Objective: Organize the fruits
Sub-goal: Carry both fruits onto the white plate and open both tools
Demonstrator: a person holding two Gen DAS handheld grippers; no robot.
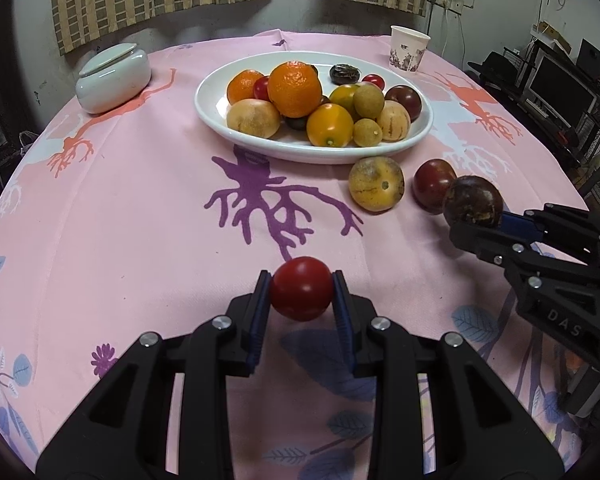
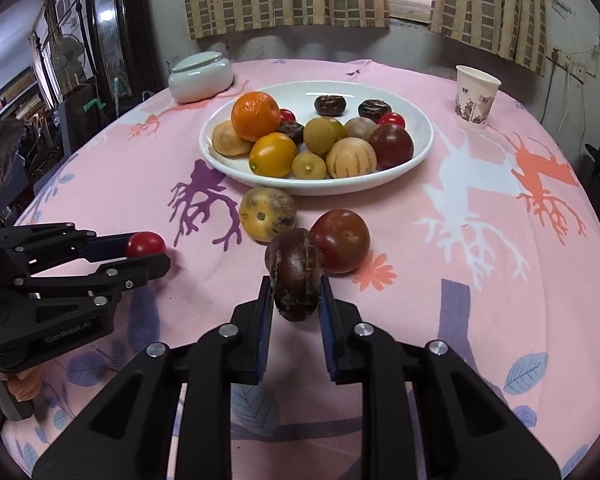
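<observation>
1. The left claw (image 1: 301, 294) is closed on a small red tomato (image 1: 302, 289), its blue pads pressing the fruit from both sides and holding it just above the pink cloth of the bench (image 1: 140, 208).
2. The right claw (image 2: 296, 300) is clamped on a dark brown wrinkled fruit (image 2: 294, 274), gripped between its pads. Whether that fruit is lifted off the cloth or touches it cannot be told.
3. Just beyond the right claw's tips, a dark red tomato (image 2: 342, 240) lies on the cloth, touching or nearly touching the held fruit on its right.
4. A yellow speckled fruit (image 2: 266, 214) lies ahead and slightly left of the right claw, just beside the near rim of the white plate (image 2: 422, 140).
5. The plate sits farther ahead of both claws, heaped with fruit: an orange (image 2: 255, 115), yellow and tan round fruits, dark brown ones and small red tomatoes.
6. Beyond the plate, to the left, stands a lidded white jar (image 1: 114, 78); to the right, a paper cup (image 1: 408, 48).
7. Seen from the left claw, the right claw reaches in from the right.
</observation>
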